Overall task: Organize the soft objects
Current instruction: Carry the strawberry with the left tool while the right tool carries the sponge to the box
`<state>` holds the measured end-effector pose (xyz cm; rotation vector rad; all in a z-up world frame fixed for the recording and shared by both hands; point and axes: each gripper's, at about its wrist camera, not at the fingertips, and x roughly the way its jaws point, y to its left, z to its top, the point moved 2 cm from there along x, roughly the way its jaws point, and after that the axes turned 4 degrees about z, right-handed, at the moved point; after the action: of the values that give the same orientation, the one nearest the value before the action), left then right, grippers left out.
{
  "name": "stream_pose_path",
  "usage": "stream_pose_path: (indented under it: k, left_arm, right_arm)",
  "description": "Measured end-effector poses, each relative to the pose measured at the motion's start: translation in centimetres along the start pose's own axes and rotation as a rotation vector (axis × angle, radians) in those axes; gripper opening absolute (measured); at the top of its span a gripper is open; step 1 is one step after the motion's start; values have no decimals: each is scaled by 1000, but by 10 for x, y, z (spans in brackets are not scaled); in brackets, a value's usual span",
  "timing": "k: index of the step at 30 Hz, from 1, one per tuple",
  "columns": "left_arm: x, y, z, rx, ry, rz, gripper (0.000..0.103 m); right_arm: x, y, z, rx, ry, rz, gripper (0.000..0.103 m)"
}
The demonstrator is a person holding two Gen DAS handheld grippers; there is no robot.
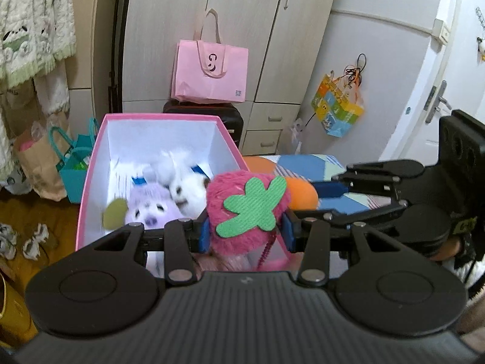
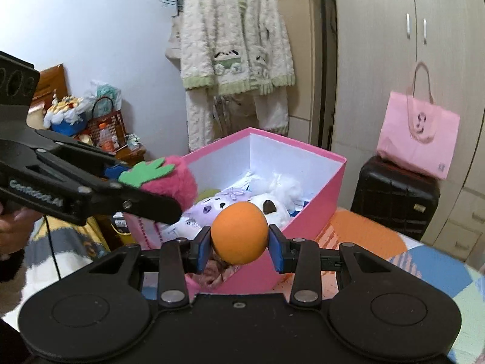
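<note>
My left gripper (image 1: 246, 232) is shut on a fuzzy pink strawberry plush (image 1: 239, 227) with a green felt leaf, held at the near right edge of a pink box (image 1: 91, 179). The strawberry plush also shows in the right wrist view (image 2: 172, 182). My right gripper (image 2: 239, 242) is shut on an orange ball (image 2: 239, 232), held over the near side of the pink box (image 2: 315, 215). The ball also shows in the left wrist view (image 1: 301, 194). Inside the box lie a purple plush (image 1: 151, 209) and a white plush (image 1: 188, 191).
The box stands on a patchwork bedcover (image 2: 424, 270). A black suitcase (image 2: 394, 194) with a pink tote bag (image 2: 418, 139) on it stands by the wardrobe (image 1: 242, 30). A teal bag (image 1: 72, 163) and a paper bag (image 1: 36, 163) sit on the floor left. A fleece robe (image 2: 236, 45) hangs behind.
</note>
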<state>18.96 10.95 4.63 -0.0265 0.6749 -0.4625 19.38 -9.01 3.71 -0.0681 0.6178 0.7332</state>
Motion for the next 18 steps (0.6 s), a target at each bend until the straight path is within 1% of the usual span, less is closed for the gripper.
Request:
stream_pose_path:
  k: [4, 6, 9, 12, 15, 18]
  left_arm:
    - [24, 13, 19, 7, 30, 28, 43]
    - [40, 20, 29, 15, 66, 73, 43]
    - [60, 33, 38, 18, 96, 128, 43]
    - [78, 50, 48, 4, 104, 192, 43]
    - [96, 65, 56, -17, 124, 244, 43]
    - [115, 77, 62, -30, 160, 278, 43]
  right_arm:
    - [12, -10, 13, -2, -20, 6, 44]
    - [21, -14, 22, -14, -18, 4, 44]
    - [40, -23, 36, -47, 2, -11, 44]
    - [63, -33, 48, -71, 35, -24, 44]
    - [89, -43, 57, -110, 67, -87, 44]
    - [111, -54, 61, -112, 101, -121, 44]
